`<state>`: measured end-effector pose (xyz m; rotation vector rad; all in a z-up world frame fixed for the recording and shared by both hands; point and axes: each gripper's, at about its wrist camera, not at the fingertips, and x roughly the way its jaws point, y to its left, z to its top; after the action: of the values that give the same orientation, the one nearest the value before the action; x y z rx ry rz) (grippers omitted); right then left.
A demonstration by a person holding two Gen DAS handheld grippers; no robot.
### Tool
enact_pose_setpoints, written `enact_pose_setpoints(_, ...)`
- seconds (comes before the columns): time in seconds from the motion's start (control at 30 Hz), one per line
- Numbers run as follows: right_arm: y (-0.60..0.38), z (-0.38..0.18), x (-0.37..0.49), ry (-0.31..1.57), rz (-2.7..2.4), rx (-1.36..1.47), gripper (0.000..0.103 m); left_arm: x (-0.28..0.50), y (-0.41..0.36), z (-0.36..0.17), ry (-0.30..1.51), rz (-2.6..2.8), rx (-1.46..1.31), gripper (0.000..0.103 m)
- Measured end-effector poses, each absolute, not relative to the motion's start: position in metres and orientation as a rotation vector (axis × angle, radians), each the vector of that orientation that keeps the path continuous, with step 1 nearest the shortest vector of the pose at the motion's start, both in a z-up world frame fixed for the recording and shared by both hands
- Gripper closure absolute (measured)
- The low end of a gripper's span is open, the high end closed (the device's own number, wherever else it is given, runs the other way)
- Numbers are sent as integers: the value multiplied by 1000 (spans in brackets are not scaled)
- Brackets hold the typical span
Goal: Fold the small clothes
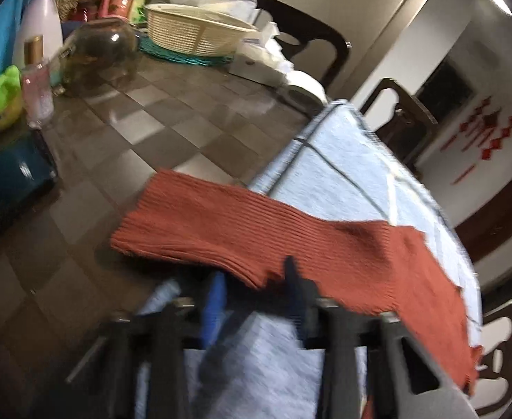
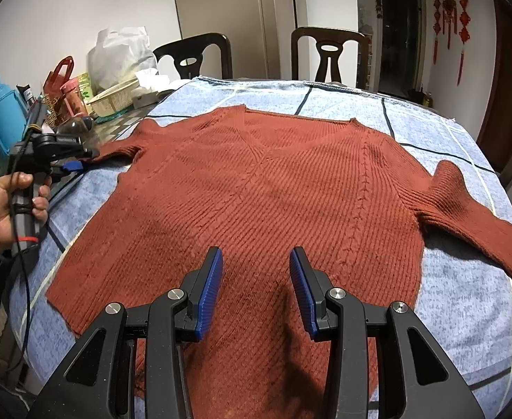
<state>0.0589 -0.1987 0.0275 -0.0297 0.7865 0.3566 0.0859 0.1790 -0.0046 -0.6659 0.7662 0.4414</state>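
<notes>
**Rust sweater spread flat, both grippers at its edges**

The rust-red ribbed sweater (image 2: 256, 188) lies face up on a blue checked cloth (image 2: 458, 300) that covers the desk (image 1: 123, 129), V-neck toward the far chairs, both short sleeves spread outward. The right gripper (image 2: 256, 289) hovers over the hem, its blue-padded fingers (image 2: 209, 293) set wide apart with nothing between them. The left gripper (image 2: 78, 162), held in the person's left hand (image 2: 11, 202), sits at the tip of the left sleeve (image 1: 193, 223); whether its fingers pinch the knit cannot be told, since its own view is motion-blurred.

Around the sweater, clutter crowds the desk's left side: a cream basket (image 1: 196, 31), a glass jar (image 1: 99, 56), a green frog toy (image 1: 1, 97), a white plastic bag (image 2: 123, 56) and a blue flask (image 2: 1, 115). Two dark chairs (image 2: 329, 52) stand behind the desk.

Only the left wrist view shows the bare checkered desk surface beyond the cloth's edge, with the sleeve lying partly off the cloth. Only the right wrist view shows the whole garment and red hanging ornaments (image 2: 448, 10) on the wall.
</notes>
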Motion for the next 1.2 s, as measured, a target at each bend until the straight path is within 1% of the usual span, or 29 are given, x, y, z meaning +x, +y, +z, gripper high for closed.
enact_pose_setpoints(0.03,-199,27,59,786,361,-24,62,89,182,-5,766,452,-652,90)
enact_pose_setpoints(0.07,-199,27,59,787,362,-21,62,91,182,-4,764,454,-638,91)
enact_pose_setpoints(0.1,-199,26,59,789,362,-21,62,93,182,-2,762,452,-623,95)
enact_pose_setpoints(0.2,-201,25,60,790,360,-17,62,97,175,17,717,414,-559,96)
enact_pose_setpoints(0.33,-207,26,60,787,355,5,62,106,150,54,633,278,-480,96)
enact_pose_setpoints(0.43,-211,27,62,787,351,27,62,117,116,77,589,138,-409,96)
enact_pose_setpoints(0.53,-214,29,64,788,346,44,62,135,77,86,581,-15,-349,96)
enact_pose_setpoints(0.7,-217,36,65,792,340,68,62,165,29,67,687,-223,-311,94)
enact_pose_setpoints(0.73,-219,38,65,793,341,73,62,166,26,63,706,-246,-311,92)
enact_pose_setpoints(0.77,-219,40,66,790,342,77,62,166,22,61,714,-258,-316,87)
enact_pose_setpoints(0.83,-220,45,70,786,349,91,62,162,25,60,710,-268,-334,81)
enact_pose_setpoints(1.0,-214,50,92,805,389,161,62,154,54,59,701,-169,-314,80)
enact_pose_setpoints(1.2,-199,54,132,836,432,260,62,160,78,32,801,-125,-301,80)
